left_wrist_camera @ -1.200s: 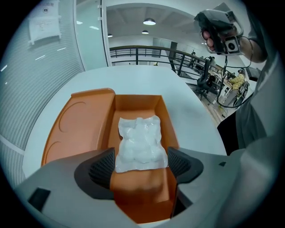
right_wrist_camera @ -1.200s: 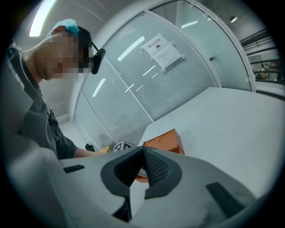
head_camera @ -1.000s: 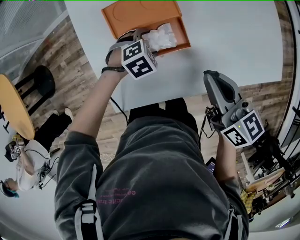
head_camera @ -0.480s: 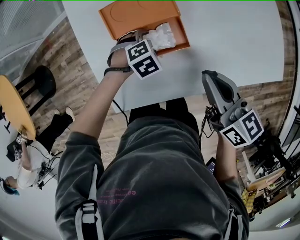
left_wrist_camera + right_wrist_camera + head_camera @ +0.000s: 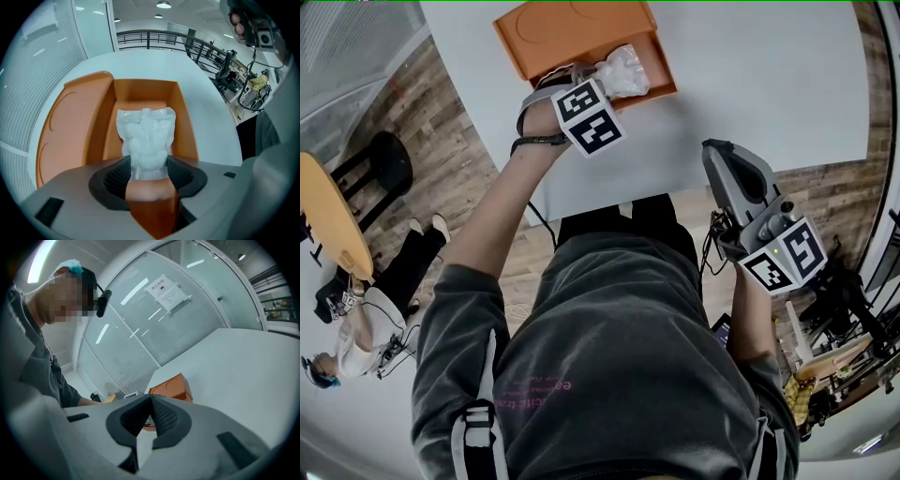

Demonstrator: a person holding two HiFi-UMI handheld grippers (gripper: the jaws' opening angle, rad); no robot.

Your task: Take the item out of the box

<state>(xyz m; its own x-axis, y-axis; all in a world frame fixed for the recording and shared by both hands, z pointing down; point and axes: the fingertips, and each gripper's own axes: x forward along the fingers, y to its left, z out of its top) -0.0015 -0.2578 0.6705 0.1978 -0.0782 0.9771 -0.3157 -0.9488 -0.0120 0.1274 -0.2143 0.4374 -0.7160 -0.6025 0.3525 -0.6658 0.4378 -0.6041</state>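
Inside the open orange box (image 5: 140,91) the left gripper (image 5: 149,164), its jaws just closing, pinches only the near end of the clear plastic bag of white lumps (image 5: 146,136), which may slip free on lifting; the right gripper (image 5: 149,416) idles clenched, empty.

Looks like a robotics lab inside an office building, tbh: striped glass walls (image 5: 187,329) with a notice (image 5: 166,290) stuck on, ceiling lights (image 5: 163,4), a metal railing (image 5: 154,37), wood-look floor (image 5: 459,141), a big white table (image 5: 769,75) and racks of cabled gear (image 5: 243,79). A second person (image 5: 356,328) off to the side wears recording kit too.
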